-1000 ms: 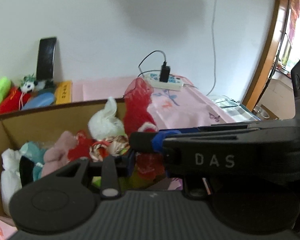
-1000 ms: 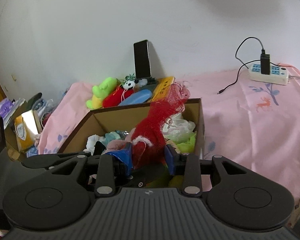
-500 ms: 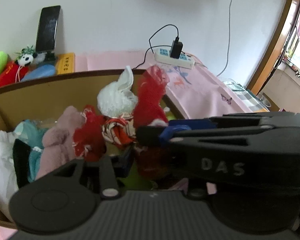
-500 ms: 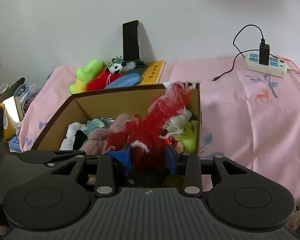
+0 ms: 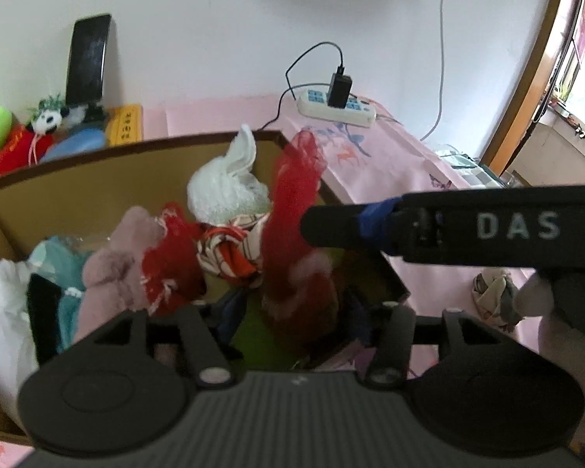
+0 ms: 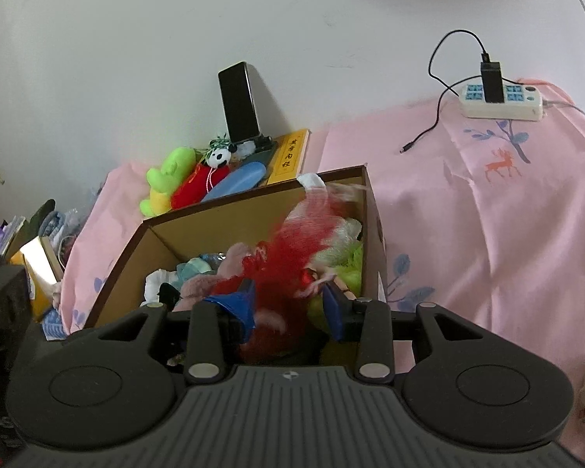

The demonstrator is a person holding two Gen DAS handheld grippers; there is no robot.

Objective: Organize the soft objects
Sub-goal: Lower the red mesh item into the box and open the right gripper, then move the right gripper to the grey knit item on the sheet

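Note:
An open cardboard box on the pink sheet holds several soft things: a white plush, a pink plush and a striped red-and-white cloth. A red mesh soft toy stands upright at the box's right end. My right gripper is shut on its lower part; in the left wrist view its finger reaches in from the right. My left gripper straddles the toy's base, its jaws opening, and the pads are not pressing it.
Behind the box a phone leans on a stand, with green, red and panda plush toys beside it. A power strip with a cable lies at the back right. A crumpled cloth lies right of the box.
My left gripper's jaws have spread apart off the red toy, and it has come closer to the box. The right gripper still grips the toy, which now leans more.

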